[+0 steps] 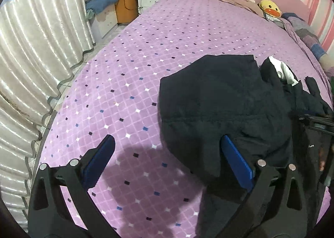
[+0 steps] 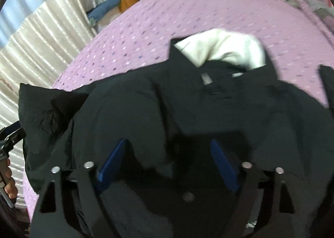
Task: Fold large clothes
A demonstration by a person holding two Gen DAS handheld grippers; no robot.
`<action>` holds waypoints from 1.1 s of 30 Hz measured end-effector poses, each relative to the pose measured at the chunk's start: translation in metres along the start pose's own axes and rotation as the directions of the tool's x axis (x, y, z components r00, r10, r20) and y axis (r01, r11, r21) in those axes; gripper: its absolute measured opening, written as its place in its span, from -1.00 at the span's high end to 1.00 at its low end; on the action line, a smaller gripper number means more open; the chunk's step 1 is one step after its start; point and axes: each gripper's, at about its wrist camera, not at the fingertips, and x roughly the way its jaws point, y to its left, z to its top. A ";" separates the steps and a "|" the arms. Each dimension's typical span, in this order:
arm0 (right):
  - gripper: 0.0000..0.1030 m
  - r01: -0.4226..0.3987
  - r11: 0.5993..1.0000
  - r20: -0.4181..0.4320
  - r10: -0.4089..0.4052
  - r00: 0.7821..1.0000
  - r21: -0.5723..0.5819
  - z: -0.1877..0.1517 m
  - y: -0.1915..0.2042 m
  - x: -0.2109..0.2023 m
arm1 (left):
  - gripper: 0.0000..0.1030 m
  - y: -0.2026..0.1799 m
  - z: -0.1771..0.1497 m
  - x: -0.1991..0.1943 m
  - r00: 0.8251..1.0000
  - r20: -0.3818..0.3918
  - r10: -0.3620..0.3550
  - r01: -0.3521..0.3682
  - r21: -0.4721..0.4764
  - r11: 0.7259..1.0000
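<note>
A large black jacket (image 1: pixel 221 100) with a white lining (image 1: pixel 284 71) lies bunched on the purple bedspread (image 1: pixel 129 66). My left gripper (image 1: pixel 167 142) is open and empty just above the bed, with its right finger (image 1: pixel 235 160) at the jacket's near edge. In the right wrist view the jacket (image 2: pixel 167 108) fills the middle, with the white lining (image 2: pixel 225 50) at its far side. My right gripper (image 2: pixel 169 148) is open right over the jacket, and a fold of black cloth lies between its blue pads (image 2: pixel 112 162). The view is blurred.
Silver curtains (image 1: pixel 37 54) hang along the bed's left side. Pillows and a yellow duck plush (image 1: pixel 269 8) lie at the head of the bed. An orange cabinet (image 1: pixel 125 8) stands beyond the bed's left edge. A hand holding the other gripper (image 2: pixel 8 167) shows at left.
</note>
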 end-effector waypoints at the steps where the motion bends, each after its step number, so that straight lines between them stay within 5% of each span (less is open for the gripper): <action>1: -0.42 -0.037 0.999 -0.020 0.037 0.999 0.017 0.001 0.001 0.009 | -0.94 -0.001 0.000 0.000 1.000 0.001 0.001 -0.001 0.002 1.000; 6: 0.07 -0.017 1.000 -0.018 0.017 1.000 -0.003 -0.001 0.013 0.022 | -0.94 -0.017 0.004 0.006 0.998 0.003 0.064 -0.064 0.048 0.997; 8: 0.71 -0.005 1.000 0.013 0.005 1.000 -0.005 -0.003 0.014 0.008 | -0.94 -0.019 0.007 0.002 0.998 0.009 0.067 -0.067 0.041 0.997; 9: 0.74 -0.003 1.000 0.031 0.004 1.000 -0.012 -0.002 0.013 0.001 | -0.94 -0.021 0.009 -0.002 0.998 0.018 0.066 -0.066 0.038 0.997; 15: 0.81 0.106 0.993 0.174 -0.094 0.980 -0.060 -0.015 -0.001 -0.077 | -0.94 -0.040 0.015 -0.020 0.998 0.056 0.043 -0.045 0.039 0.998; 19: 0.81 0.329 0.944 0.272 -0.310 0.911 -0.026 -0.041 -0.035 -0.130 | -0.94 -0.055 0.016 -0.025 0.998 0.065 0.016 -0.019 0.047 0.999; 23: 0.81 0.416 0.905 0.227 -0.425 0.876 0.088 -0.069 -0.103 -0.150 | -0.94 -0.075 0.017 -0.021 0.999 0.051 -0.010 0.007 0.055 0.998; 28: 0.75 0.407 0.902 0.140 -0.426 0.894 0.147 -0.096 -0.153 -0.150 | -0.94 -0.105 0.010 -0.013 1.000 0.025 -0.013 0.011 0.105 0.994; 33: 0.53 0.395 0.903 0.197 -0.423 0.885 0.168 -0.103 -0.154 -0.180 | -0.94 -0.126 0.011 -0.006 1.000 0.020 -0.005 0.002 0.146 0.989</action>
